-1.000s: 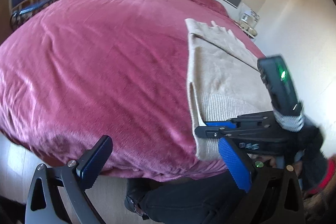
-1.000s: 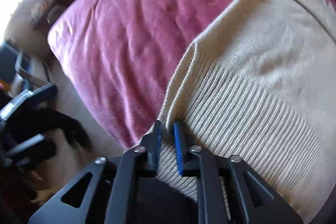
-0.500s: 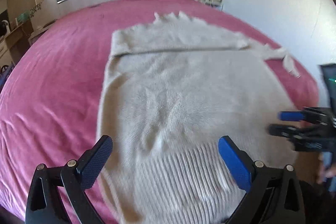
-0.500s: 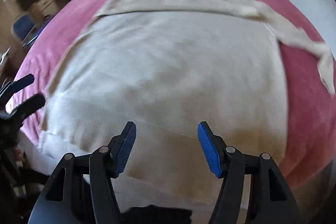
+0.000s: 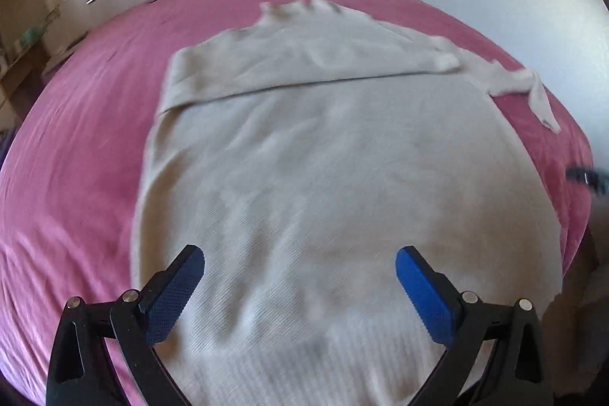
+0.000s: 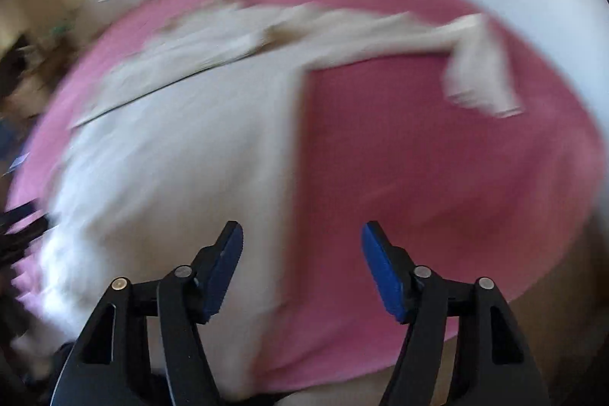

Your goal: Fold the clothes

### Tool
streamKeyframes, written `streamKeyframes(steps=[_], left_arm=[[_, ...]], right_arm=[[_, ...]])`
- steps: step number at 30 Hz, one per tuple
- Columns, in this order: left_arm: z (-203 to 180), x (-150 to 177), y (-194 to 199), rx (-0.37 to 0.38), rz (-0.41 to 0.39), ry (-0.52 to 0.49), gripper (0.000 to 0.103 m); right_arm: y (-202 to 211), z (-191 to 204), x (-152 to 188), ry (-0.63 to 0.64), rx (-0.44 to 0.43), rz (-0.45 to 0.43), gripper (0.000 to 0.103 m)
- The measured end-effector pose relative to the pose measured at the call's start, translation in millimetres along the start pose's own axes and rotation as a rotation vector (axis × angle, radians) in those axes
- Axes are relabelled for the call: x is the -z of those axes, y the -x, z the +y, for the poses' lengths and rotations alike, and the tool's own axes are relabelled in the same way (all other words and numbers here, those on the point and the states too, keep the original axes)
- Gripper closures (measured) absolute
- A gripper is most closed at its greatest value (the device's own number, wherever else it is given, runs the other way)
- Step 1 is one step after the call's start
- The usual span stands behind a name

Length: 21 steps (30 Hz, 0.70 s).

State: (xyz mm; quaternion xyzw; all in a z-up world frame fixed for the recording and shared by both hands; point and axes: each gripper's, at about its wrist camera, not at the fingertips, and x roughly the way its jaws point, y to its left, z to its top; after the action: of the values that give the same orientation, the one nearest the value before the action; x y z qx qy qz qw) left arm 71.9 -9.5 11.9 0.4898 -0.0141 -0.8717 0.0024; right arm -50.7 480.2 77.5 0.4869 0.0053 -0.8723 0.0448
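Pink bedspread (image 5: 76,147) under cream sweater (image 5: 323,177); left gripper (image 5: 300,284) and right gripper (image 6: 302,265) spread, empty.

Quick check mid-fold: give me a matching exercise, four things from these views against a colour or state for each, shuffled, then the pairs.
Things:
1. sweater
2. bedspread
3. left claw
4. loose sleeve

States:
A. pink, covering the bed
B. open, nothing between its pads
C. cream, spread flat with one sleeve folded across the chest
D. stretched out sideways off the body onto the cover

Pairs: 1-C, 2-A, 3-B, 4-D
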Motion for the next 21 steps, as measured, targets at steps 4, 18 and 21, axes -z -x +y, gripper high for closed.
streamKeyframes(steps=[4,18,21], left_arm=[[-20.7,5.7,-37.0,0.003,0.094,-0.06,0.0],[-10.1,36.2,-40.5,0.068,0.045,-0.039,0.0],[-10.9,46.9,-35.7,0.071,0.021,-0.037,0.0]], right_arm=[[-4.6,-51.0,-25.7,0.047,0.196,-0.063,0.034],[-64.6,-204.1,-44.3,-0.485,0.014,-0.11,0.034],[-79.7,-214.7,-45.9,-0.504,-0.035,-0.103,0.034]])
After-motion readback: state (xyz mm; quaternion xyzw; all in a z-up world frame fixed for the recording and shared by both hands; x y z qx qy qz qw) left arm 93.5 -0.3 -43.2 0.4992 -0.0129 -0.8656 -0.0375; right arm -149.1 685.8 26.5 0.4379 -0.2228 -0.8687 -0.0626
